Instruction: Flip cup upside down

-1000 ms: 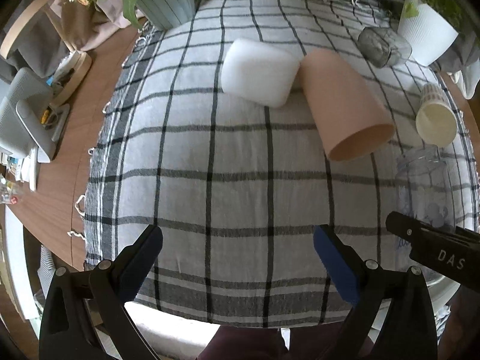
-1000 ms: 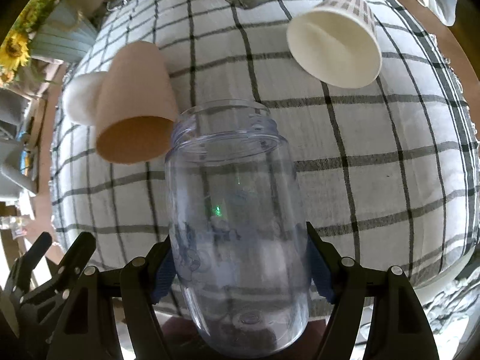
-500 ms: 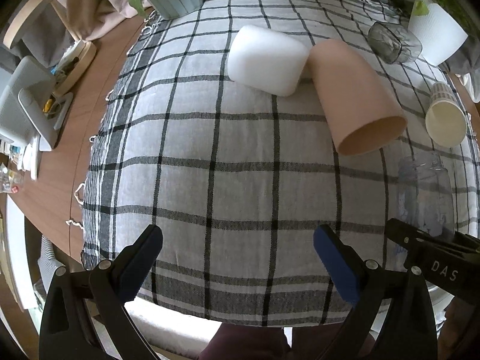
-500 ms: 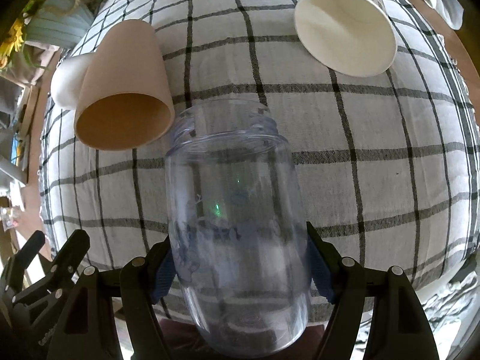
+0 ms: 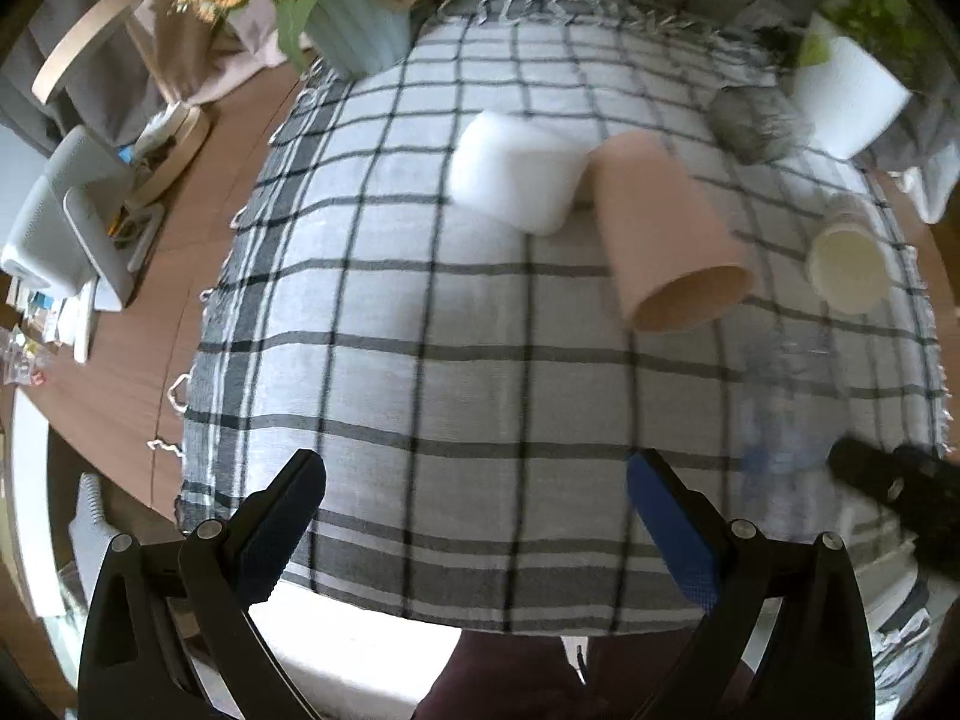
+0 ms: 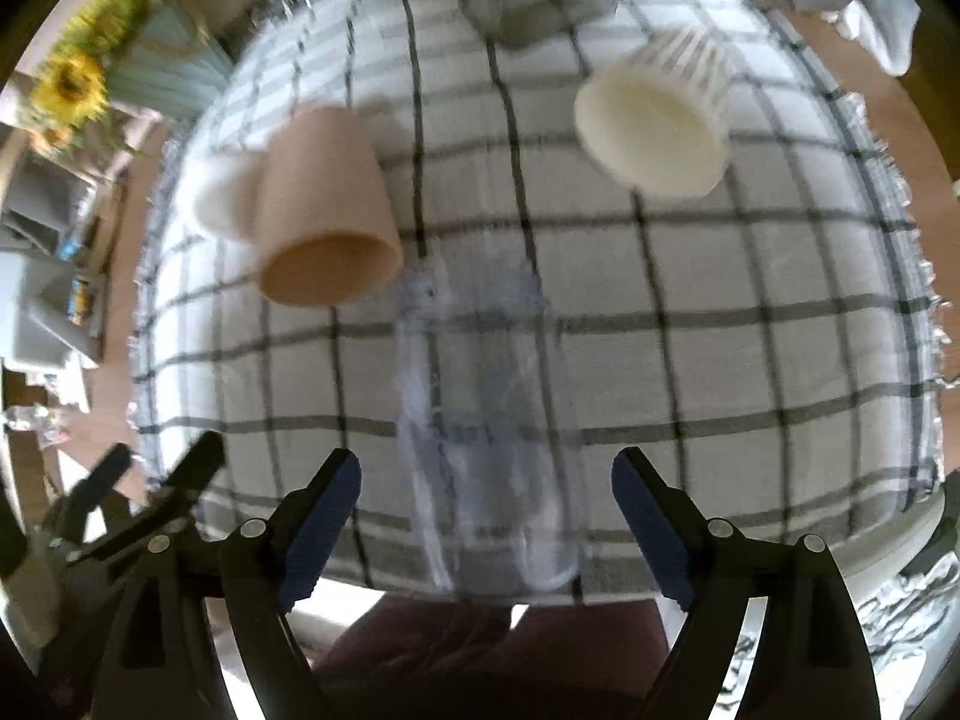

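Clear cup [image 6: 486, 438] lies between the spread fingers of the right gripper [image 6: 486, 516], ungripped.

It lies on its side on the checked cloth [image 6: 750, 276], mouth pointing away, near the front edge of the surface. Both pads stand apart from its walls. To do this well, I judge the fingers should close squarely on the mid-body, lift clear, then rotate mouth-down, avoiding the tan cup [image 6: 324, 228] just beside. The left gripper [image 5: 474, 516] hangs open, holding nothing.
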A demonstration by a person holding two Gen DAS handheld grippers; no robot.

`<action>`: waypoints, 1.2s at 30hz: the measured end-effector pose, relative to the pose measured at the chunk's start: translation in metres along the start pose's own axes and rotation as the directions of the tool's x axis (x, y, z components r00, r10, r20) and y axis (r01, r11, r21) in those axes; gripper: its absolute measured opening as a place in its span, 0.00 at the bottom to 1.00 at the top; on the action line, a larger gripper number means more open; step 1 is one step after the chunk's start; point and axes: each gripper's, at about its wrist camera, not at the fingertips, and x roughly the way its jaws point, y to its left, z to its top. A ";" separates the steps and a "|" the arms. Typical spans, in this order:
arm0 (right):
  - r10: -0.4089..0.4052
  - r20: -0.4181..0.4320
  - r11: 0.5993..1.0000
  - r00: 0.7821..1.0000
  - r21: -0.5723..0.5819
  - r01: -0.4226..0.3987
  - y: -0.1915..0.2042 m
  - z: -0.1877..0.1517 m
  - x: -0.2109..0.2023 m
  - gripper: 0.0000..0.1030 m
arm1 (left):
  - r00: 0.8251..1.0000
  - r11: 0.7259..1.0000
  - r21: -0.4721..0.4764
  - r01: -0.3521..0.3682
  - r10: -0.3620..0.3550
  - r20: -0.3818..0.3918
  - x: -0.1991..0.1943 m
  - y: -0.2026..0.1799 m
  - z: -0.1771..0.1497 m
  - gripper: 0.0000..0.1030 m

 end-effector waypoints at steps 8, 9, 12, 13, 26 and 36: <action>-0.058 0.127 0.998 0.990 -0.008 0.060 -0.035 0.003 -0.052 0.86 | 0.991 0.987 0.112 0.119 -0.124 0.041 -0.023 -0.057 -0.018 0.99; -0.061 0.124 0.998 0.990 -0.006 0.062 -0.043 0.003 -0.052 0.86 | 0.990 0.984 0.121 0.131 -0.136 0.040 -0.024 -0.063 -0.020 0.99; -0.071 0.111 0.998 0.991 0.005 0.070 -0.060 0.002 -0.049 0.86 | 0.986 0.978 0.140 0.157 -0.162 0.025 -0.024 -0.085 -0.026 0.99; -0.076 0.099 0.997 0.992 0.009 0.075 -0.065 0.002 -0.047 0.86 | 0.986 0.976 0.143 0.162 -0.166 0.022 -0.024 -0.092 -0.028 0.99; -0.103 0.060 0.995 0.993 0.010 0.102 -0.126 -0.001 -0.040 0.86 | 0.968 0.968 0.042 0.246 -0.243 -0.053 0.008 -0.131 -0.045 0.93; -0.110 0.028 0.994 0.994 -0.020 0.111 -0.136 -0.005 -0.027 0.86 | 0.975 0.976 0.017 0.217 -0.216 -0.050 0.026 -0.134 -0.045 0.75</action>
